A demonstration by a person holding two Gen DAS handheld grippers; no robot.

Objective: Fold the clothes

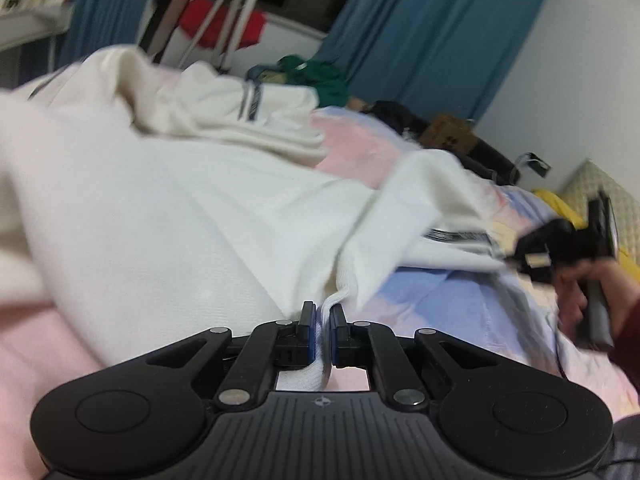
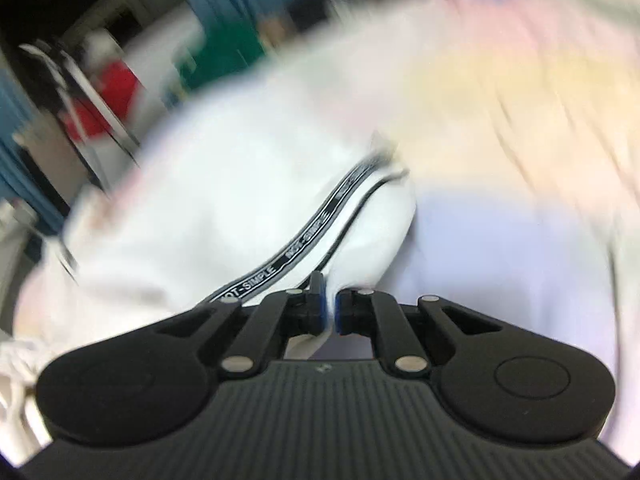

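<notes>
Pastel bedspread (image 1: 432,304) under white garment (image 1: 168,208), left tool (image 1: 323,330) and right tool (image 2: 329,308) both clamped on it.

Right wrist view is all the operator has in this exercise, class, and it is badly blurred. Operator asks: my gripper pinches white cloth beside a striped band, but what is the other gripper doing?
Observer: The left gripper is shut on a ribbed edge of the same white garment.
Operator: Where does the garment lie?
Observer: On a pink and blue bed cover, bunched up rather than flat.
Operator: Can you see my gripper from there?
Observer: Yes, the right gripper shows at the frame's right side, in a hand with a dark red sleeve.
</notes>
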